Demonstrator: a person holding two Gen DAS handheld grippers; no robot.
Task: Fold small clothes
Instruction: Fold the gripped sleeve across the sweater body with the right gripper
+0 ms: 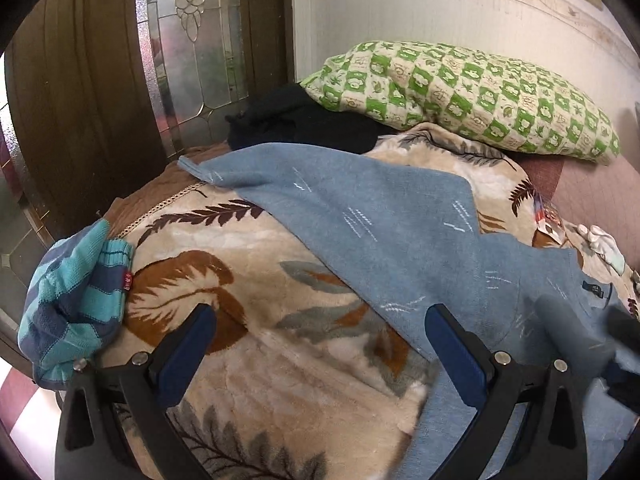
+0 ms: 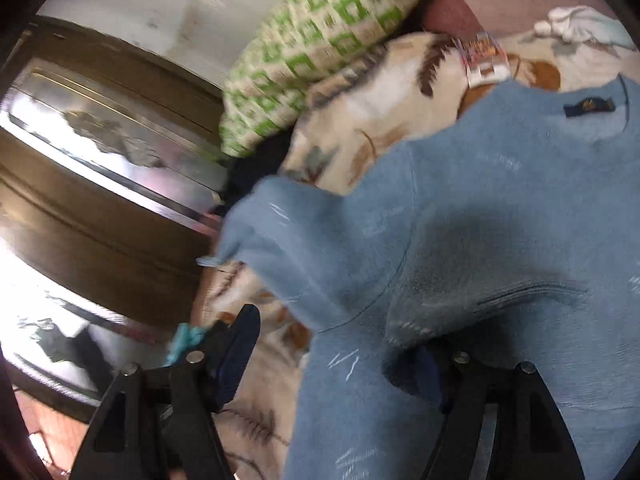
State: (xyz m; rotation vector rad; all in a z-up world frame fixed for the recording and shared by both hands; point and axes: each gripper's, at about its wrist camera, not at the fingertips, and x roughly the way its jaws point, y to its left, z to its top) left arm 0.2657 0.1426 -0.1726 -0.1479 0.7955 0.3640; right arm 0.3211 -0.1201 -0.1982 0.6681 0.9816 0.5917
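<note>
Sweater [image 1: 360, 216] spread across the blanket [image 1: 240, 360], one sleeve reaching off toward the door [image 1: 80, 100] at the left. Behind it, a dark garment [image 1: 296, 120] bunched on the blanket, and the pillow [image 1: 460, 96] against the wall [image 1: 400, 12], its edge on the blanket. Striped knit [image 1: 72, 300] at the blanket's left edge, a small pale garment [image 1: 604, 244] far right

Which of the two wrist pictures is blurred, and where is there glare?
Left wrist view: sharp, the green checked pillow is crisp. Right wrist view: motion-smeared, the pale blue fleece sweater is soft, with white glare at the left edge beside the brown wooden door.
</note>
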